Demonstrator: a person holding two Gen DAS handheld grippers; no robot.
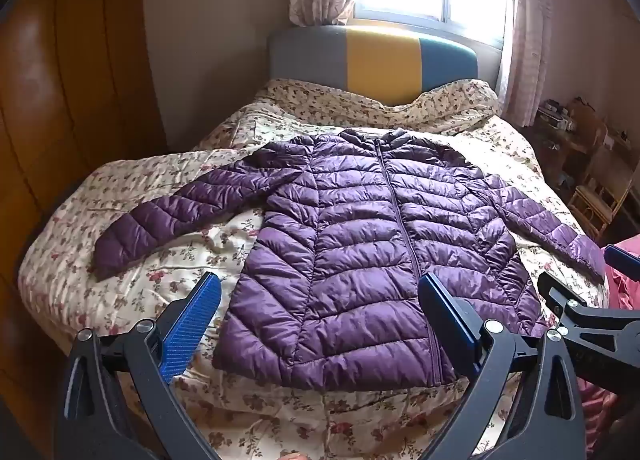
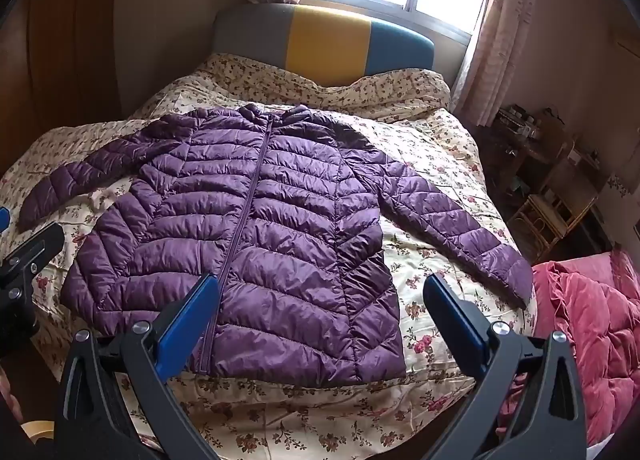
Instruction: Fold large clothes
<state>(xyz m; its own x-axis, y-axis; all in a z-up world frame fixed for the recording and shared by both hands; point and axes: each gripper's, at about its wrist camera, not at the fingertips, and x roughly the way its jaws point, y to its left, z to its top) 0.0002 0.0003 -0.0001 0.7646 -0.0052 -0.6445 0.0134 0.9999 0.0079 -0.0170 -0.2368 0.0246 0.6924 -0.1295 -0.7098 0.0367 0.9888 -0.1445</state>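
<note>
Lying flat, zipped purple puffer jacket [image 1: 360, 252], sleeves spread; left tongs [image 1: 320, 300], right tongs [image 2: 320, 300] gape empty.

the left gripper [image 1: 320, 300] was angled downward with its jaws spread wide and nothing between its blue pads [image 1: 192, 324], hanging over the near edge of the bed. the right gripper [image 2: 320, 300] sat just beside it on the right, tilted down the same way, jaws equally wide and empty. each gripper showed at the edge of the other's wrist view.
</note>
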